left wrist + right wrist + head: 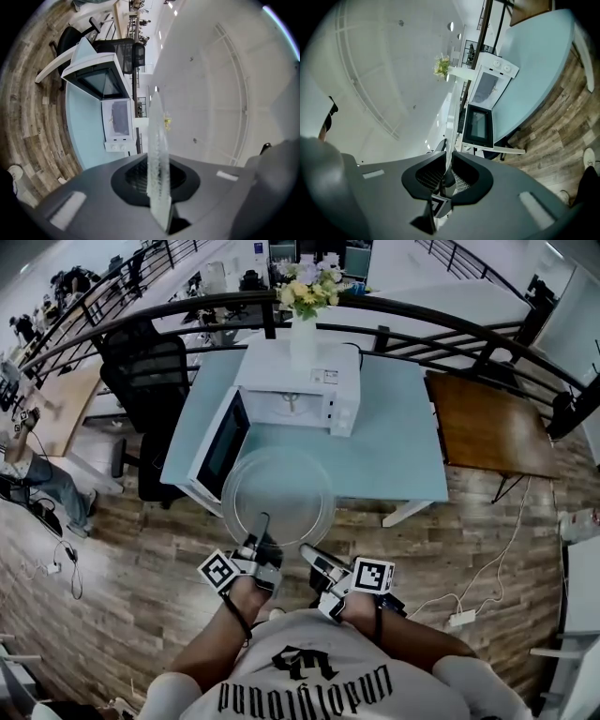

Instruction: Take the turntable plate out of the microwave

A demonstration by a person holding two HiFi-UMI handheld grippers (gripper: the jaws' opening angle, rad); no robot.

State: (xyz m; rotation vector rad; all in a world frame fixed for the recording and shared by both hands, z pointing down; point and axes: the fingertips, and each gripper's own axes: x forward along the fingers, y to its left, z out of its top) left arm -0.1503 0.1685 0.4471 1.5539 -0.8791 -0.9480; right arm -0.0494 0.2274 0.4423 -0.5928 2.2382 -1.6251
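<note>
The turntable plate (278, 495) is out of the microwave (298, 390). It is a clear glass disc held roughly level, flat face up, just in front of the oven's open mouth and beside its swung-out door (221, 444). Being round, it has no long axis; its near rim faces the person. The left gripper (262, 532) pinches that rim, its jaws almost together on the glass. Just beside it the right gripper (309, 554) nips the same rim, its ribbed pads (462, 182) a slit apart with the glass edge clamped between them.

The head view alone shows the full circle. Each gripper view shows the plate edge-on — a thin strip running towards the microwave, pebbled in the left gripper view, a mere sliver in the right. The microwave is white and boxy, with a white vase (303, 337) of flowers on top.
</note>
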